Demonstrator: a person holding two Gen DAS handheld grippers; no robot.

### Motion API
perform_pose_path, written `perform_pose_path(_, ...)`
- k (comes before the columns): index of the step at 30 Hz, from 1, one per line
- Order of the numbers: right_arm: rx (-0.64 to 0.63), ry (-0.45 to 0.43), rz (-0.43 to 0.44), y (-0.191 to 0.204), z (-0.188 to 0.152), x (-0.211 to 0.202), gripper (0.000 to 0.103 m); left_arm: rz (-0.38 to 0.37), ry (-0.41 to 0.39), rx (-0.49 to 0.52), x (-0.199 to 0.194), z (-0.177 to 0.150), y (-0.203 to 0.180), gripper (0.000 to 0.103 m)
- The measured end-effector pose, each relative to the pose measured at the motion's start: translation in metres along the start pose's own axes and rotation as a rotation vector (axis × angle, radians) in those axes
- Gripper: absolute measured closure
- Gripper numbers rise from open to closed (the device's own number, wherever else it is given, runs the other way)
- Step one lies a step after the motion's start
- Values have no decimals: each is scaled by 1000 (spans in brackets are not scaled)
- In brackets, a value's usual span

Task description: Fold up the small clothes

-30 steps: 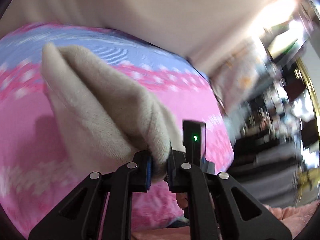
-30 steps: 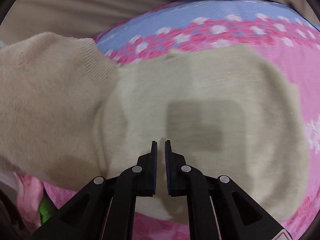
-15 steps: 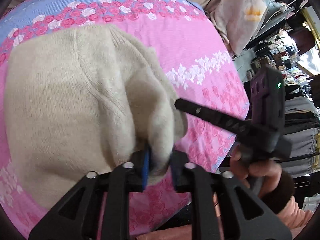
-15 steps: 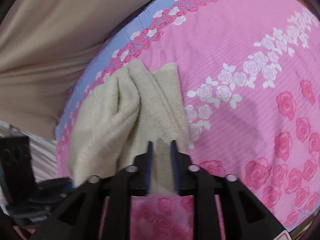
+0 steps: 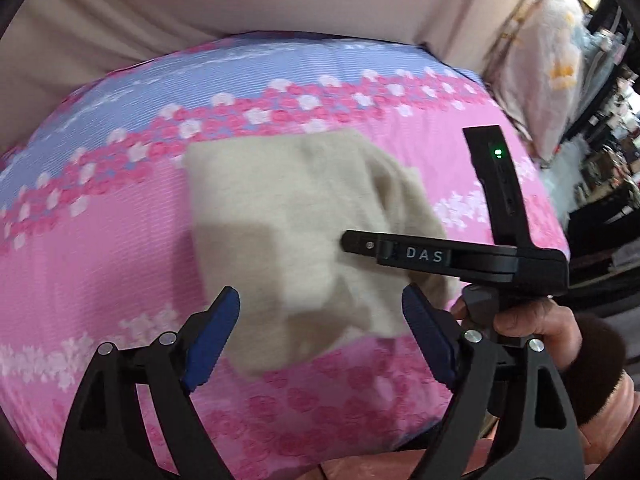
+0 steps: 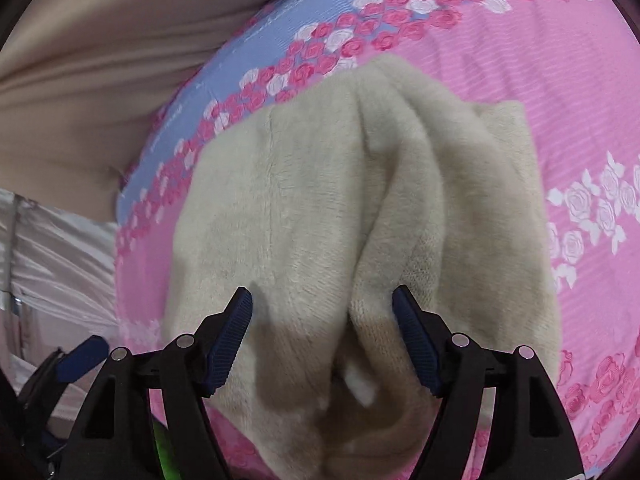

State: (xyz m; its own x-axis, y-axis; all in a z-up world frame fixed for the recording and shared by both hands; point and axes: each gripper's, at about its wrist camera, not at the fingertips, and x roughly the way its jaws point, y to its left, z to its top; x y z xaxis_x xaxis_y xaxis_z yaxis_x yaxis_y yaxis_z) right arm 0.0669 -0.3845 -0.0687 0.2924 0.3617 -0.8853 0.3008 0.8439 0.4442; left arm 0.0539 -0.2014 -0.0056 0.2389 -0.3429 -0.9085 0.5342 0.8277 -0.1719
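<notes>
On the bed (image 5: 100, 280), spread with a pink cotton sheet printed with roses and banded in pale blue toward its far edge, lies the beige fleecy knitted garment (image 5: 296, 216), folded into a rough rectangle. It sits on the pink part of the sheet, its far edge touching the band of pink and white roses that borders the blue strip. From the right wrist camera the garment (image 6: 312, 208) shows a soft, napped surface with a straight seam running down one panel, and two thick rounded folds bunched along its right side, where a coarser knit texture shows.

My left hand-held gripper (image 5: 320, 328) hangs above the near edge of the garment with its jaws spread wide and nothing between them; the blue ribbed pads (image 5: 210, 344) are bare. My right hand-held gripper (image 6: 322, 332) is likewise spread wide, its ribbed blue pads (image 6: 228, 340) standing either side of the near end of the bunched folds. I cannot tell whether the pads touch the cloth.

From the left wrist camera I see my right hand (image 5: 528, 320) wrapped around the black plastic handle, the flat black arm marked "DAS" reaching over the garment's right side, and a small green light on the upright black piece behind it.

Beyond the far edge of the bed runs a smooth beige padded headboard (image 5: 240, 8). A pale floral pillow (image 5: 536, 64) leans at the far right corner.
</notes>
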Motion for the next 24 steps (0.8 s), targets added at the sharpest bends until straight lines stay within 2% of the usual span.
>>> perform_pose_path(2, -27, 7, -26, 7, 2, 7, 35, 31, 3, -33, 0, -4, 13, 22)
perform_pose_path(4, -59, 12, -44, 14, 2, 10, 56, 44, 7, -62, 1, -7, 24, 22)
perform_pose_path(5, -67, 12, -46, 17, 3, 10, 74, 47, 9, -80, 1, -9, 30, 22)
perform_pose_path(6, -72, 10, -46, 20, 4, 8, 79, 52, 10, -93, -1, -11, 35, 22)
perform_pose_path(8, -101, -7, -33, 31, 5, -3, 85, 64, 20, -123, 2, -13, 44, 21)
perform_pose_path(10, -144, -61, 45, 50, 9, -32, 86, 74, 32, -155, 4, -16, 53, 21)
perform_pose_path(11, -156, -98, 121, 58, 12, -55, 87, 79, 35, -170, 4, -18, 57, 21)
perform_pose_path(13, -178, -154, 178, 63, 13, -90, 87, 86, 35, -209, 2, -23, 69, 21)
perform_pose_path(15, -209, -197, 117, 51, 13, -106, 87, 89, 32, -251, 1, -30, 83, 18)
perform_pose_path(16, -201, -187, 45, 34, 13, -100, 87, 94, 37, -267, 2, -33, 87, 18)
perform_pose_path(18, -124, -82, -91, -16, 13, -59, 86, 106, 57, -302, 7, -39, 97, 18)
perform_pose_path(19, -61, -37, -125, -40, 10, -40, 86, 108, 65, -317, 10, -41, 101, 18)
perform_pose_path(20, -5, -27, -96, -56, 6, -31, 86, 104, 71, -330, 12, -44, 103, 18)
perform_pose_path(22, 37, -54, -8, -61, 2, -35, 84, 73, 74, -333, 13, -47, 104, 18)
perform_pose_path(24, 38, -99, -26, -55, -2, -49, 77, 42, 79, -290, 15, -50, 97, 18)
